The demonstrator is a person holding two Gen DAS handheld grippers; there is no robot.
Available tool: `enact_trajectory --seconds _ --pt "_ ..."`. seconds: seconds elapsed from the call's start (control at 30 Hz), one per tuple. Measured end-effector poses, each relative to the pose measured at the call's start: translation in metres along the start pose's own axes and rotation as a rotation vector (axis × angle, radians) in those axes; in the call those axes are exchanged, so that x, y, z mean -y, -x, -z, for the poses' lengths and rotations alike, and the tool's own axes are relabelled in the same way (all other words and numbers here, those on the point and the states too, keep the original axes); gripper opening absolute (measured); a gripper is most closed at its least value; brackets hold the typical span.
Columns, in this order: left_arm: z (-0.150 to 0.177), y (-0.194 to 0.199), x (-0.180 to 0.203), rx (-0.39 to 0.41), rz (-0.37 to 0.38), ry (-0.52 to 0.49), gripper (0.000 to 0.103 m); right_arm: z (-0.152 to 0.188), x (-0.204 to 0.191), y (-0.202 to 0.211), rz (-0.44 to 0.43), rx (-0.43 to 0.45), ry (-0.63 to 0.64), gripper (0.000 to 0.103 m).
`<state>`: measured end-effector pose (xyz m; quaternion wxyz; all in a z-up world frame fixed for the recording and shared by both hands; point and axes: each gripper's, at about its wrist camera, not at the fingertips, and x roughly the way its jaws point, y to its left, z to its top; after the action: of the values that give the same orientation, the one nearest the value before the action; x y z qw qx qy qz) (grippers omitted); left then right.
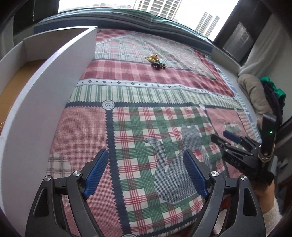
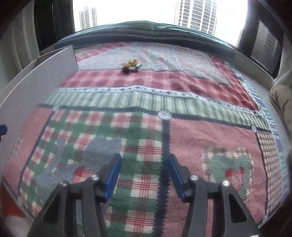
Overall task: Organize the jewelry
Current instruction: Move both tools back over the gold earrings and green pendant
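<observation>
Gold jewelry (image 1: 155, 61): heaped at 12 o'clock on plaid cloth (image 1: 146, 127)
Left tool (image 1: 146, 175): spread, empty
Right tool (image 2: 144, 175): parted, empty

Daylight floods in from the window (image 2: 164, 16) ahead, sky blown out white. Soft even light on the bedspread (image 1: 146, 127), barely any shadows. My right view is motion-blurred, my left sharper. Fisheye bends the edges, corners dark.

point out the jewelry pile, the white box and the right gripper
jewelry pile (image 1: 155, 61), left wrist view, on the gold piece.
white box (image 1: 42, 102), left wrist view, on its long side wall.
right gripper (image 2: 142, 173), right wrist view, between its fingertips.
</observation>
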<state>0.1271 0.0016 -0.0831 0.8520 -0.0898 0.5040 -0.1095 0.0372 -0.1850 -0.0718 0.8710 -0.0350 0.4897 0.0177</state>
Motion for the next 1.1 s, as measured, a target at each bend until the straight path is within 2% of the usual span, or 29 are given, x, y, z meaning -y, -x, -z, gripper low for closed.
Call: enact_trajectory --seconds 0.17,0.3,0.4,0.53,0.67,0.93,1.1 --pt "0.000 -0.042 0.008 -0.040 -0.102 -0.041 0.085 0.022 0.026 -0.013 0.009 -0.005 -0.071 0.054" --pt "0.004 -0.049 0.012 -0.026 -0.159 -0.078 0.091 0.028 0.028 -0.016 0.029 0.021 -0.068 0.069" --pt "0.006 -0.050 0.013 -0.025 -0.164 -0.084 0.100 0.031 0.030 -0.018 0.025 0.042 -0.084 0.075" --pt "0.009 -0.059 0.023 -0.036 -0.227 -0.136 0.103 0.034 0.031 -0.019 0.022 0.067 -0.087 0.077" --pt "0.010 -0.059 0.024 -0.039 -0.242 -0.116 0.103 0.035 0.032 -0.020 0.015 0.063 -0.082 0.080" --pt "-0.002 -0.067 0.024 -0.146 -0.245 -0.101 0.103 0.031 0.030 -0.021 0.022 -0.002 -0.096 0.083" --pt "0.006 -0.064 0.025 -0.085 -0.238 -0.125 0.103 0.029 0.028 -0.021 0.030 -0.025 -0.109 0.085"
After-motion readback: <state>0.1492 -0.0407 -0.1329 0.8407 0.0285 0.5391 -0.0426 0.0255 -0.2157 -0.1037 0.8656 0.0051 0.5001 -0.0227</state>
